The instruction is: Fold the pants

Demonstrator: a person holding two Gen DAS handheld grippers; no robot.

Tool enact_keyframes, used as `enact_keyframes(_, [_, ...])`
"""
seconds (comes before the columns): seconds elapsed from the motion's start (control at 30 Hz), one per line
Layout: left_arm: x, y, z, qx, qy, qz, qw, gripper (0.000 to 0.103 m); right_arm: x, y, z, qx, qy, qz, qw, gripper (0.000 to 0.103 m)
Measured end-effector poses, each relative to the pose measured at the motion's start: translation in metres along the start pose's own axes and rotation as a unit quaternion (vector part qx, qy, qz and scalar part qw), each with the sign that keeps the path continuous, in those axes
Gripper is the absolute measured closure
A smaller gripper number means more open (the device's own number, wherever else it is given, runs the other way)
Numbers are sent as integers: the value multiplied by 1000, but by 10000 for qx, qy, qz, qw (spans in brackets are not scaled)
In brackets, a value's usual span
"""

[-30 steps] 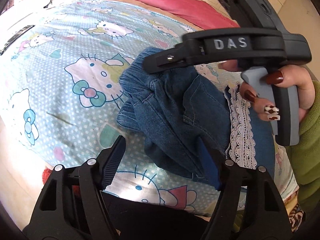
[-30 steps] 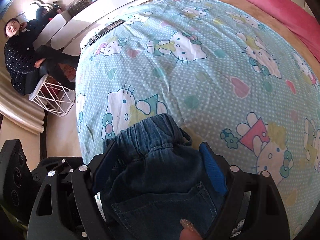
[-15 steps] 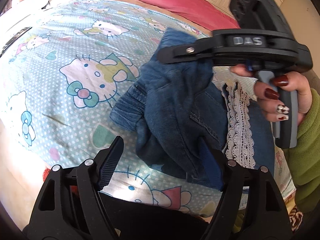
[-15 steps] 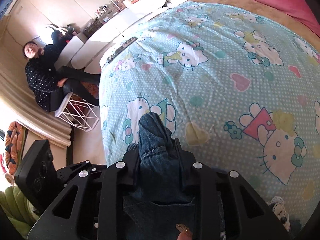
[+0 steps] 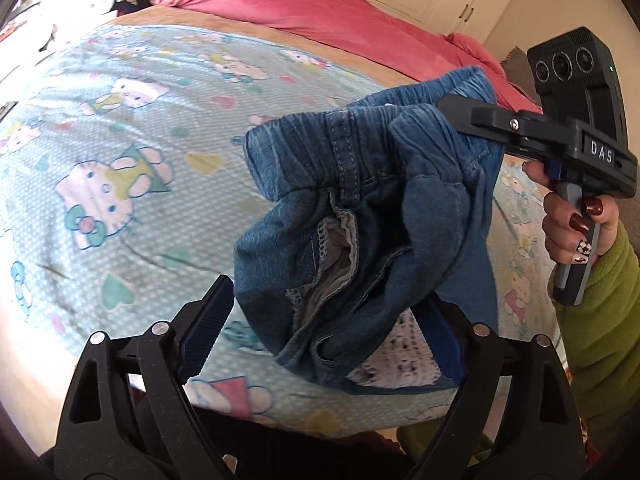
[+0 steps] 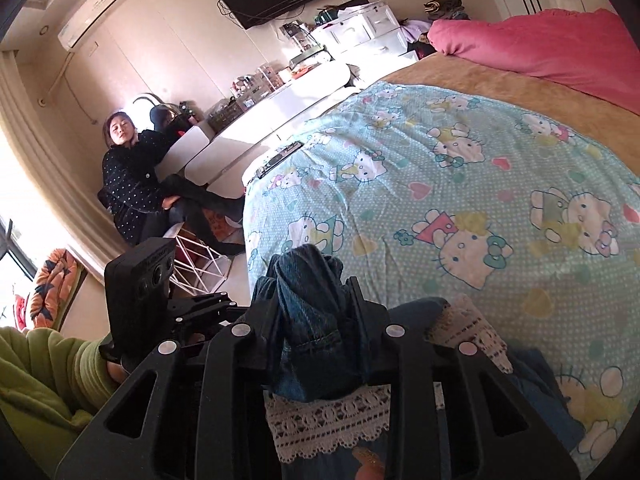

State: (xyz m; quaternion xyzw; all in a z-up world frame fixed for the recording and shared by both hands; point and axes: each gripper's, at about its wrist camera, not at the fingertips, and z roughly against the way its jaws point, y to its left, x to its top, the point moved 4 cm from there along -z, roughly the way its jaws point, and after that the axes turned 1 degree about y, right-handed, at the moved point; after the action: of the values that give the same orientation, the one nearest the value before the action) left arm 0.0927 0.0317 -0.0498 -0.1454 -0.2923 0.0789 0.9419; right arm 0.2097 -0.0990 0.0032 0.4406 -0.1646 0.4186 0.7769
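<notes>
The blue denim pants (image 5: pixel 360 200) hang bunched in the air over the bed, with the elastic waistband uppermost. My right gripper (image 5: pixel 452 112) comes in from the upper right, shut on the waistband; in the right wrist view denim (image 6: pixel 312 292) fills my right gripper (image 6: pixel 316 308). My left gripper (image 5: pixel 320 328) is low in its own view with its jaws opening. The hanging cloth droops between its fingers and covers part of the right one, but the pads do not press on it. White lace trim (image 6: pixel 328 420) lies under the denim.
A light blue cat-print bedspread (image 5: pixel 120 160) covers the bed, with a pink quilt (image 5: pixel 320 12) along its far side. Beside the bed a person in dark clothes (image 6: pixel 132 176) sits by a white wire stool (image 6: pixel 200 268) and white furniture.
My right gripper has shut on the waistband and lifted the pants off the bedspread, up and to the right. The left gripper has drawn back and its jaws stand wider.
</notes>
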Motion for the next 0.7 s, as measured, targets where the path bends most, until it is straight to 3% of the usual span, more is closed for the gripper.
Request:
enact_keyframes(0.07, [1,-12,-6,-166,29,-76,9998,21,-10,-7,15,-53,-76,-55,9999,76])
enact_keyframes(0.2, [-2,-42,-10,-851,40,-219,9961,22,-35,-22,32,-258,-84,-206,9994,73])
enact_keyframes(0.4, [-19,-87,-16,-1355,271,-1003,9853,22,-78,-58,66,-715,-276,-944,9926,54])
enact_keyframes(0.5, [-29,-100,-18,-1520,421,-1325,9786,22,-96,-70,73,-1046,-302,-1338,9850,48])
enact_keyframes(0.6, [-36,-108,-26,-1427,622,-1583,9751,21,-110,-66,65,-1325,-204,-1597,9780,34])
enact_keyframes(0.7, [-43,-112,-34,-1298,775,-1692,9739,21,-110,-53,50,-1321,-181,-1741,9756,30])
